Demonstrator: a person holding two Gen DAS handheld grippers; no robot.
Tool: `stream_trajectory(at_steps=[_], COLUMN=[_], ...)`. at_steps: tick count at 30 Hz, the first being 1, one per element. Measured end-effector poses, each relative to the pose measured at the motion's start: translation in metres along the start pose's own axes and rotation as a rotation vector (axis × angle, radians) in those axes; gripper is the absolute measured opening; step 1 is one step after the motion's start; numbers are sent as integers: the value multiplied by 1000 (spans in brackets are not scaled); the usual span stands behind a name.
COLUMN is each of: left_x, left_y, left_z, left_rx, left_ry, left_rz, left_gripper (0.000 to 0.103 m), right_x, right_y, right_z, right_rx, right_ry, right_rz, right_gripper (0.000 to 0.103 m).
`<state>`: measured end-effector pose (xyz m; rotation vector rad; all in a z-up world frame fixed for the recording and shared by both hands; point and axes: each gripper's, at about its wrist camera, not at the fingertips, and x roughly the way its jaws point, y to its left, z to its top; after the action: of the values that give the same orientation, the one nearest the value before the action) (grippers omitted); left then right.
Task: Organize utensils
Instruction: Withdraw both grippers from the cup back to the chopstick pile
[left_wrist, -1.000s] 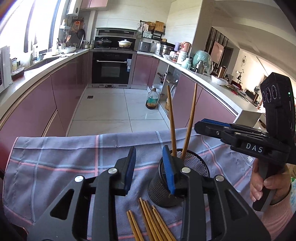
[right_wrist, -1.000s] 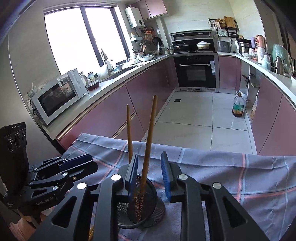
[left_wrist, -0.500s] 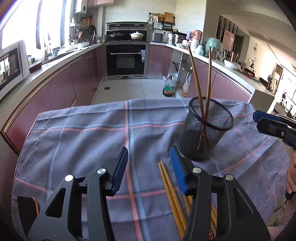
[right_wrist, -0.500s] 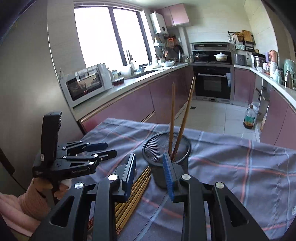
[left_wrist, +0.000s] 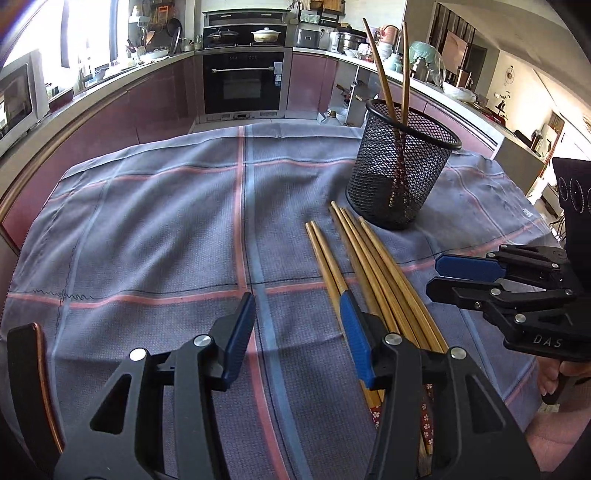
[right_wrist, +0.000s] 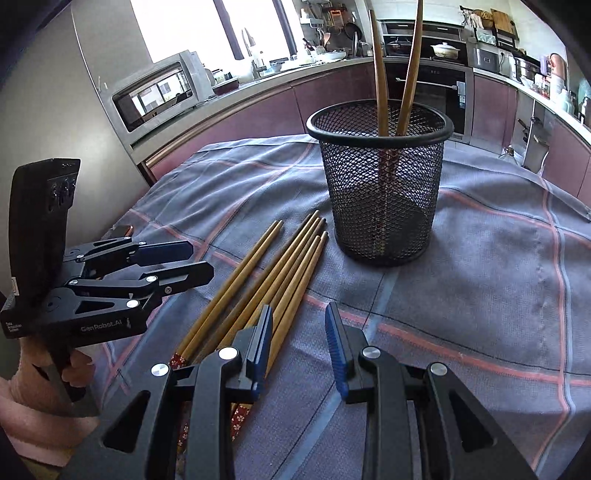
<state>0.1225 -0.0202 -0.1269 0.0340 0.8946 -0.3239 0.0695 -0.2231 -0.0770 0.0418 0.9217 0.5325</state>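
Observation:
A black mesh holder (left_wrist: 402, 166) stands on the checked cloth with two chopsticks (left_wrist: 384, 66) upright in it; it also shows in the right wrist view (right_wrist: 380, 184). Several loose wooden chopsticks (left_wrist: 365, 266) lie side by side in front of it, also seen in the right wrist view (right_wrist: 266, 277). My left gripper (left_wrist: 297, 321) is open and empty, low over the cloth, its right finger over the near ends of the chopsticks. My right gripper (right_wrist: 299, 332) is open and empty, just right of the loose chopsticks; it appears in the left wrist view (left_wrist: 454, 277).
The blue-grey checked cloth (left_wrist: 147, 229) covers the table. A dark object with a copper rim (left_wrist: 29, 369) lies at the cloth's left edge. Behind are kitchen counters, an oven (left_wrist: 243, 81) and a microwave (right_wrist: 159, 92).
Both grippers have pulled back and down from the holder toward the near edge of the table. The loose chopsticks now lie right in front of both grippers. Both stay open.

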Motion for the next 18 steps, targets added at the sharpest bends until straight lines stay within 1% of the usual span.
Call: stream_trajectory(at_steps=[2, 8, 14, 18], left_x=[0, 1, 4, 8], left_y=[-2, -3, -6, -8], left_z=[-2, -8, -12, -12], left_rx=[1, -6, 2, 9], left_ry=[2, 13, 26, 31], left_rz=[-2, -10, -30, -34], left_gripper=[47, 47, 48, 48], right_x=[0, -1, 2, 5], right_y=[0, -5, -2, 1], right_z=[-2, -8, -10, -10], right_rx=[-1, 13, 10, 3], right_ry=[-3, 1, 11, 17], right_rz=[-14, -19, -16, -33], right_gripper=[28, 28, 28, 28])
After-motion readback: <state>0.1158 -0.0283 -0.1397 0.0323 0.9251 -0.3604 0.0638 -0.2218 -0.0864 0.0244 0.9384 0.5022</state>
